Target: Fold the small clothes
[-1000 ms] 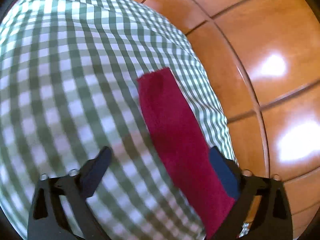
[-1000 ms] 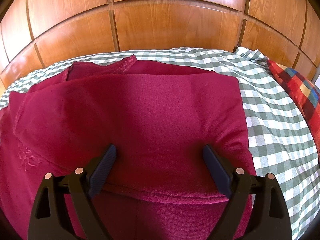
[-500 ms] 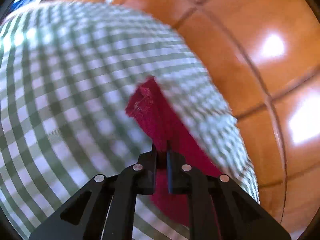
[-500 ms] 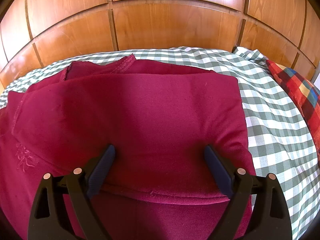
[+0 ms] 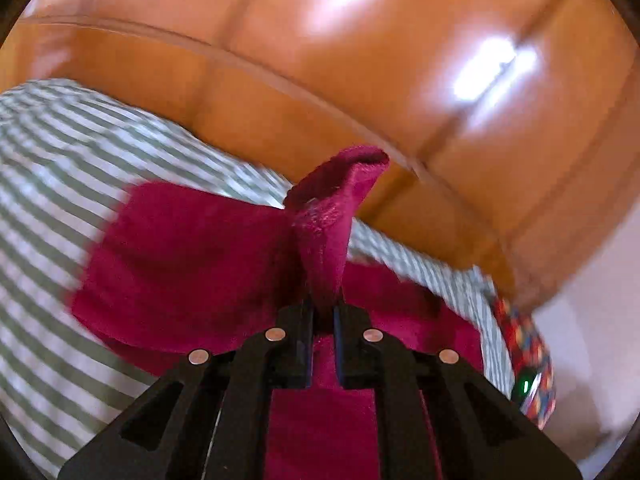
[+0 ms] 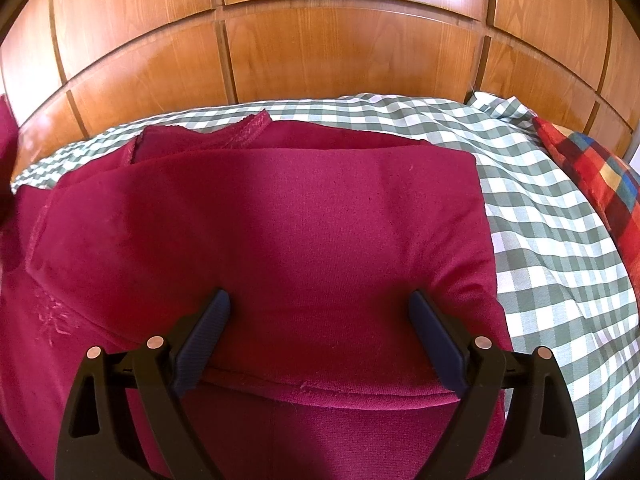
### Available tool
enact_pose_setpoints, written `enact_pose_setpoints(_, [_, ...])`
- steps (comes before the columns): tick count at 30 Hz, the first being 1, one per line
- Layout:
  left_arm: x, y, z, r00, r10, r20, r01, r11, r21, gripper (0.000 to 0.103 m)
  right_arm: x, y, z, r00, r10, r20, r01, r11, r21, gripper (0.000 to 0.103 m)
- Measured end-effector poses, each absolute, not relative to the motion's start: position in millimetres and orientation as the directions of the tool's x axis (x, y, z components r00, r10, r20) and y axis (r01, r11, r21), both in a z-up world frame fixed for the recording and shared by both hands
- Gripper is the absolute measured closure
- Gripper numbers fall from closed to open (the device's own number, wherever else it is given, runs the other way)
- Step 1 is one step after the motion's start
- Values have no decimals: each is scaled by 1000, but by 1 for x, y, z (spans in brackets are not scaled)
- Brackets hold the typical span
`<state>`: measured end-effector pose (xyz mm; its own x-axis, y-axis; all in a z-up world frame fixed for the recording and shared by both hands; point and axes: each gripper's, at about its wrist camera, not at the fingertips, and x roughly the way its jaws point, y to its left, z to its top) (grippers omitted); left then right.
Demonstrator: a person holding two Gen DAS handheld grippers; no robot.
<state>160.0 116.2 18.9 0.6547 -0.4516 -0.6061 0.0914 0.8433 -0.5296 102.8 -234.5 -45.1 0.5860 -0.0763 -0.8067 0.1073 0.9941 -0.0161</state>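
Observation:
A dark red garment (image 6: 304, 232) lies partly folded on the green-and-white checked bed cover (image 6: 552, 248). My right gripper (image 6: 320, 336) is open, its jaws spread wide over the folded red panel near its front hem. My left gripper (image 5: 323, 316) is shut on a strip of the red garment (image 5: 328, 232), a sleeve or edge, and holds it lifted so its end stands up above the jaws. The rest of the garment (image 5: 184, 256) spreads below to the left in the left wrist view.
A glossy wooden headboard (image 6: 344, 52) rises behind the bed and fills the upper part of the left wrist view (image 5: 360, 60). A red plaid pillow (image 6: 592, 176) lies at the right edge of the bed, and shows at lower right in the left wrist view (image 5: 528, 360).
My left gripper closed on the red strip, lifted it and swung it toward the rest of the garment. My right gripper stayed open and nearly still.

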Motion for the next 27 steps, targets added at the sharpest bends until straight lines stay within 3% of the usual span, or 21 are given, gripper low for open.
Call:
enact_pose_setpoints(5, [154,45,-17,543,-464,-700,154,874,-460,93,102,-236,-45,588,-66,-806,106,994,-4,13])
enact_pose_setpoints(7, [149,33,-31,517,-454,-725,154,883,-443,84,103,-237,-44,583,-60,-810,104,995,1,13])
enact_pose_setpoints(10, [135,35,-33,539,-419,-731,152,902,-404,59,105,-238,-40,569,-49,-821,98,995,8,13])
enact_pose_setpoints(12, [123,39,-30,561,-401,-724,152,910,-385,56,107,-238,-32,560,-23,-828,94,995,36,13])
enact_pose_setpoints(18, [87,66,-32,603,-367,-708,124,920,-371,54,110,-209,-1,572,332,-750,-18,919,394,14])
enact_pose_setpoints(21, [80,75,-42,596,-347,-724,98,926,-363,56,123,-177,-4,509,466,-724,-79,863,500,20])
enact_pose_setpoints(24, [79,80,-53,585,-345,-734,78,925,-372,57,142,-143,-18,430,482,-764,-102,866,489,31])
enact_pose_setpoints(26, [81,83,-60,582,-341,-738,64,924,-376,60,152,-122,-32,377,443,-813,-97,892,441,49])
enact_pose_setpoints(27, [81,85,-64,578,-342,-741,58,923,-381,60,154,-116,-34,374,413,-831,-97,908,407,69])
